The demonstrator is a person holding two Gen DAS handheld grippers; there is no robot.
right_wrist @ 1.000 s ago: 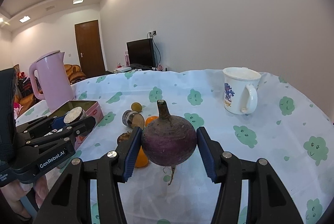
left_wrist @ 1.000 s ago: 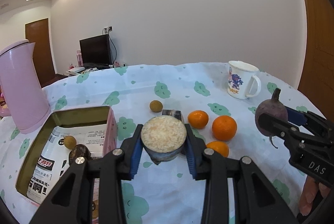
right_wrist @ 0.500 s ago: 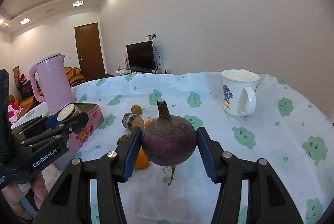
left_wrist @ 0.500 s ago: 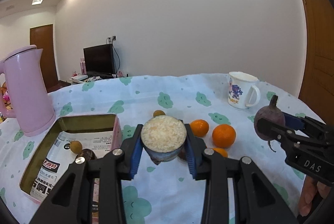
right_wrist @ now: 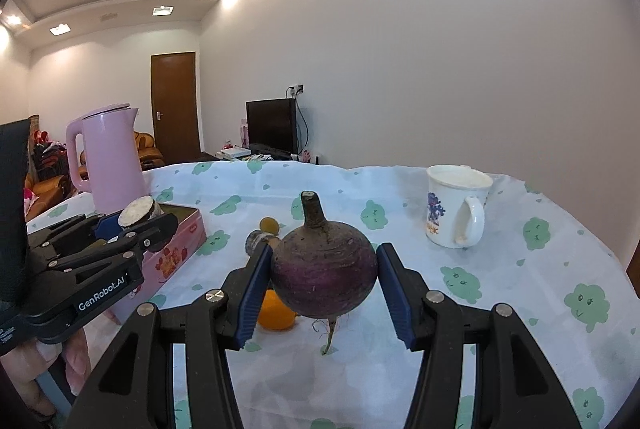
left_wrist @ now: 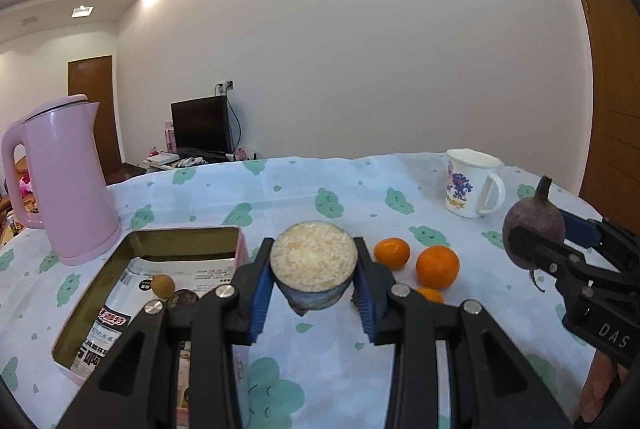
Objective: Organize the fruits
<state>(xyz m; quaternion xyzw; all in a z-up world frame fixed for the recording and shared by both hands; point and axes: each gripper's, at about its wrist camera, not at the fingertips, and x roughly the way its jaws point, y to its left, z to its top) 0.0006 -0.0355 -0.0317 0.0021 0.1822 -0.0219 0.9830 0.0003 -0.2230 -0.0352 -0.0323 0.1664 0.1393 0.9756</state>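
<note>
The left gripper (left_wrist: 314,279) is clamped on a short stub (left_wrist: 313,263) of some cut root, grey-brown on the side with a pale, grainy cut face turned toward the camera. It is held in the air just right of the tin (left_wrist: 100,285), above the cloth. The right gripper (right_wrist: 324,285) pinches a beet (right_wrist: 325,275) between its blue pads: round, dark purple, dull and a little dusty, with a stubby stem on top and a thin root tail hanging below. It is also off the table, well to the right of the tin.

The tin is pink outside, gold inside, lidless, with printed paper lying in it. In it I count one small tan round fruit (left_wrist: 162,286) and one dark piece (left_wrist: 185,296) beside it, half hidden by the gripper. Right of the tin on the cloth there are three oranges: one small (left_wrist: 392,253), one larger (left_wrist: 437,266), and one (left_wrist: 430,295) mostly hidden behind the left gripper's finger. The right view shows one more tan fruit (right_wrist: 269,225) and another cut stub (right_wrist: 256,243) right of the tin. One pink kettle (left_wrist: 68,177) stands behind the tin, and one white mug (left_wrist: 470,183) stands far to its right.
</note>
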